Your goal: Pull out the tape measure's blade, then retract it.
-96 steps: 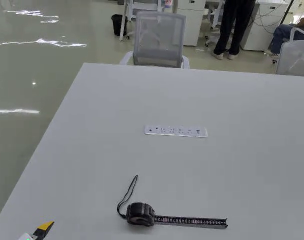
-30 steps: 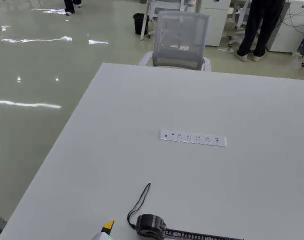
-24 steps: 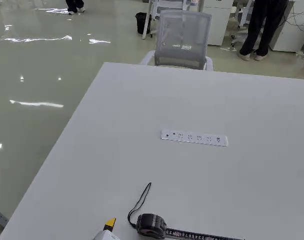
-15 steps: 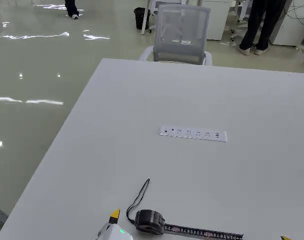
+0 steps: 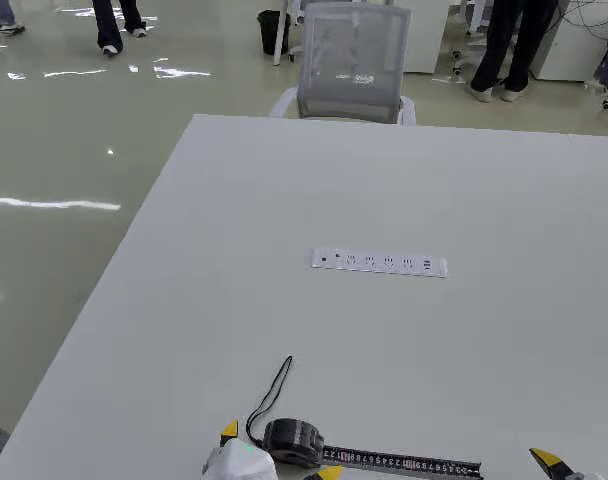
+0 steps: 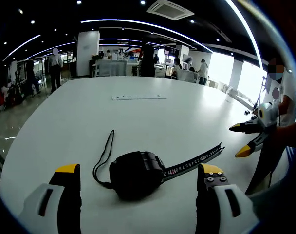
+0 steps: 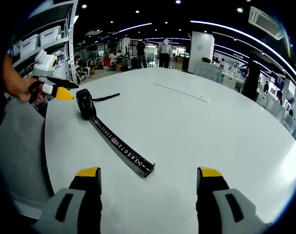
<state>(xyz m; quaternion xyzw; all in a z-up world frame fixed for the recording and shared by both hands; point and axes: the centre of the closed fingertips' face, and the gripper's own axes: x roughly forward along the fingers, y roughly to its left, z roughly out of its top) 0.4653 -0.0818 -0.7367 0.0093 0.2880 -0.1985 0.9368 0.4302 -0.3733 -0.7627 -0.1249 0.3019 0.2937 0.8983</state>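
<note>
A black tape measure (image 5: 292,443) lies near the table's front edge, with a short length of blade (image 5: 404,463) pulled out to the right and flat on the table. Its black wrist cord (image 5: 272,390) trails away from me. In the left gripper view my left gripper (image 6: 139,169) is open, one jaw on each side of the case (image 6: 137,174), neither touching it. In the right gripper view my right gripper (image 7: 149,171) is open, just short of the blade's end (image 7: 146,170). One of its yellow fingertips (image 5: 546,459) shows at the bottom right of the head view.
A white power strip (image 5: 379,262) is set into the white table (image 5: 284,200) mid-way across. A grey mesh chair (image 5: 350,60) stands at the far edge. People stand on the glossy floor beyond. The table's left edge runs close to the tape measure.
My left gripper has come up from the bottom left and now straddles the tape measure's case. A fingertip of my right gripper has come in at the bottom right. The tape measure has not moved.
</note>
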